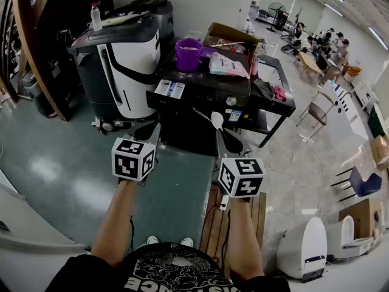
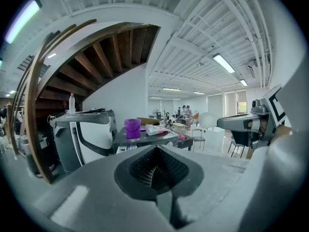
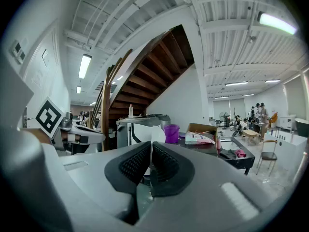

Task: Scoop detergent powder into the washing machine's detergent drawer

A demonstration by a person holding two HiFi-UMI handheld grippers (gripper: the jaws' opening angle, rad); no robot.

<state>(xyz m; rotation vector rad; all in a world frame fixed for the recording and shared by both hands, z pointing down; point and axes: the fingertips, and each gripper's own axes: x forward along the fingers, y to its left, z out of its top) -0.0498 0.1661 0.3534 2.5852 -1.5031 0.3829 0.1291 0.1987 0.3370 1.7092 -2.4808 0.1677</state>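
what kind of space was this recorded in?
Probably an open lab or workshop hall, not a home: people at desks far back, loose toilets on the floor, a wooden staircase.

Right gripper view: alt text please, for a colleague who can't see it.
The right gripper is clamped on a white scoop, whose bowl stands up above the jaws. Beyond it, a purple cup and a white pouch sit on the dark washing machine.

The hall was lit brightly by ceiling tubes (image 2: 223, 63); pale glare was thrown on the floor (image 1: 45, 169) at near left. Edges were bent and blackened in both gripper views, and the left tool (image 2: 155, 166) was rendered soft.
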